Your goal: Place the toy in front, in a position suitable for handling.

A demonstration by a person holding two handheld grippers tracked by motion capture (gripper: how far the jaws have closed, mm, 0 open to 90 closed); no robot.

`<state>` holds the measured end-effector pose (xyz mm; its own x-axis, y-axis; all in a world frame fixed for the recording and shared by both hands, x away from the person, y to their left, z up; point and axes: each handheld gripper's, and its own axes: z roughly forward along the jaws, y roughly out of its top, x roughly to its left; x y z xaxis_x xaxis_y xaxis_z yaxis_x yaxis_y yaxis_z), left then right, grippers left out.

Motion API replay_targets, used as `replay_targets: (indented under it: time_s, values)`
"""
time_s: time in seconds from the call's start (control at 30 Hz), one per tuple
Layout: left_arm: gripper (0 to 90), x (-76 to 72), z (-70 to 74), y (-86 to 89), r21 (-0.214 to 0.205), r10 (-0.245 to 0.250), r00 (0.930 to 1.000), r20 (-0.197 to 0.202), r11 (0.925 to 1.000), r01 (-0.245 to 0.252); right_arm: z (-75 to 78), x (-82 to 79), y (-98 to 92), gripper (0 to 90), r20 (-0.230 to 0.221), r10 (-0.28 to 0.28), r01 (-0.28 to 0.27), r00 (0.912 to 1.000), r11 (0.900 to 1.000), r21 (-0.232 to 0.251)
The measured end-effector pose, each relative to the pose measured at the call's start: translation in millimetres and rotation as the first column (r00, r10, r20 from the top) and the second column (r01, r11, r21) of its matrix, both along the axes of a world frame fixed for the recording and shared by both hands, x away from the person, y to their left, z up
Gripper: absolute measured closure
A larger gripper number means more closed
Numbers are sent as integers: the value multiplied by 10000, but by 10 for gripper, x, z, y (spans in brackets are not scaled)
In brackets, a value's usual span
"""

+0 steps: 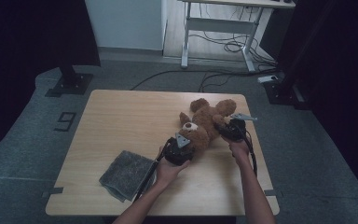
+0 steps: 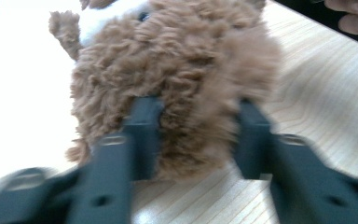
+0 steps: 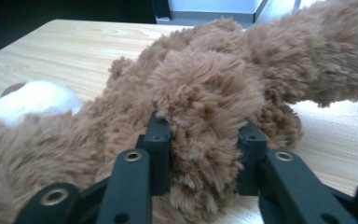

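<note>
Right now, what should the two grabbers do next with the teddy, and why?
Probably lift it gently, both together. The left gripper squeezes the teddy bear at its head end and the right gripper pinches a fluffy limb, while the bear lies on the table.

One teddy bear (image 1: 206, 122) lies on the table — the single soft toy here. One grey cloth (image 1: 126, 174) sits on the same top. There is one light wooden table (image 1: 121, 121) under them, and a second table, a white-legged desk (image 1: 219, 23), stands farther back. Two grippers are in play — the left gripper (image 1: 182, 147) and the right gripper (image 1: 228, 128) — each with two black jaws. Two forearms come in from the bottom edge. One number mark, a 9 (image 1: 65, 121), is on the floor.
</note>
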<state>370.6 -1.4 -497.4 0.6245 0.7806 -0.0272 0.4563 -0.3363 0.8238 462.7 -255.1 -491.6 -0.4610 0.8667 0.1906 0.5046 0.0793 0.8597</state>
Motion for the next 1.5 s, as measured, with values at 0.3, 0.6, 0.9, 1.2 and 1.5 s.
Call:
replay_targets:
  time_s: [0.3, 0.6, 0.9, 1.2, 1.5]
  values:
    - [846, 106, 131, 142, -98, -401, 9991, -105, 9992, 400, 183, -72, 105, 735, 881, 357, -299, 9955, 9973, -668]
    - [857, 153, 418, 423, -599, -149, 9996, 248, 9981, 163, 438, -159, 227, 741, 1717, 431, -414, 9842, 9990, -137]
    - [860, 176, 579, 643, -705, 50, 9991, 411, 9975, -21, 604, -234, 377, 742, 2194, 772, -811, 9726, 9967, 85]
    - [861, 224, 673, 783, -720, 128, 9992, 386, 9974, -100, 810, -303, 581, 743, 2724, 1021, -966, 9567, 9948, -336]
    - [863, 244, 770, 1026, -692, 383, 9984, 416, 9970, -354, 943, -381, 786, 744, 2984, 1470, -1391, 9431, 9891, -477]
